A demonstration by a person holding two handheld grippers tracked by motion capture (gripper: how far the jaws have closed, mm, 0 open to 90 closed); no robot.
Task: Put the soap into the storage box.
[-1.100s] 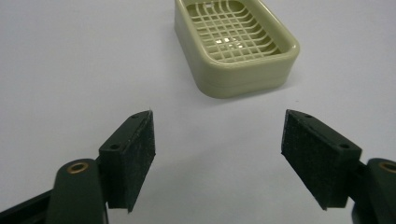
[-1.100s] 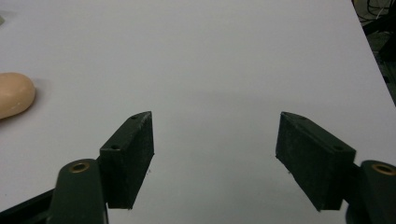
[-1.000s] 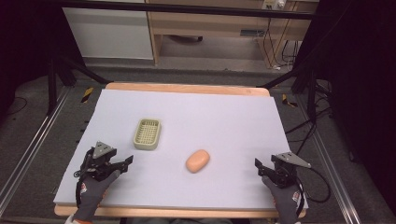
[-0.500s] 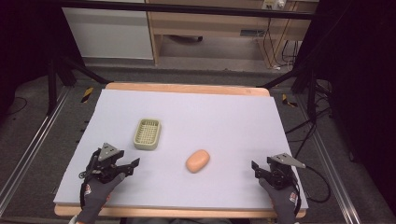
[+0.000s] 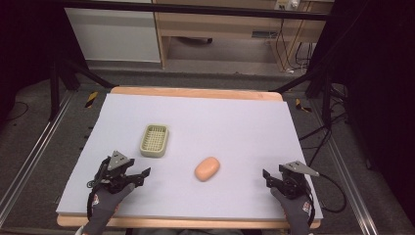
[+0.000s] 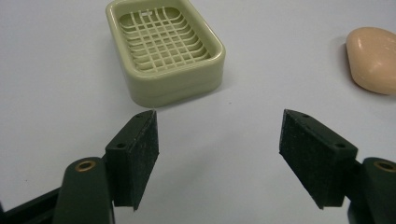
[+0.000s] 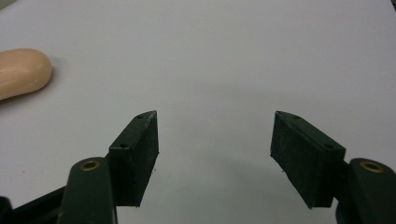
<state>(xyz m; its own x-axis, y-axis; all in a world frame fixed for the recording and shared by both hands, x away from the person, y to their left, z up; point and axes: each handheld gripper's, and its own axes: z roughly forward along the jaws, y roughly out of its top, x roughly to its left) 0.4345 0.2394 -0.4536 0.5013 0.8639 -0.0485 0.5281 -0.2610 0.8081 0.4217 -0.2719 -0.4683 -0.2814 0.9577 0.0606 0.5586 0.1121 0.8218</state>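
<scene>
High view: both hands rest at the counter's (image 5: 244,117) near edge, left claw (image 5: 138,177) and right claw (image 5: 267,177) parted and empty, flanking the soap bar (image 5: 207,169) lying free beside the empty soap dish (image 5: 154,140), apparently staged for pickup.

Lab, railed test table (image 5: 195,122), trailing cables (image 5: 288,54)

A: What stood beyond the table (image 5: 235,122)?
B: A wooden cabinet (image 5: 220,29) and a white panel (image 5: 112,34) — both brightly lit.
A: And the floor (image 5: 44,127)?
B: Grey carpet, metal rails (image 5: 29,161), cables (image 5: 293,54) — edges dark.
</scene>
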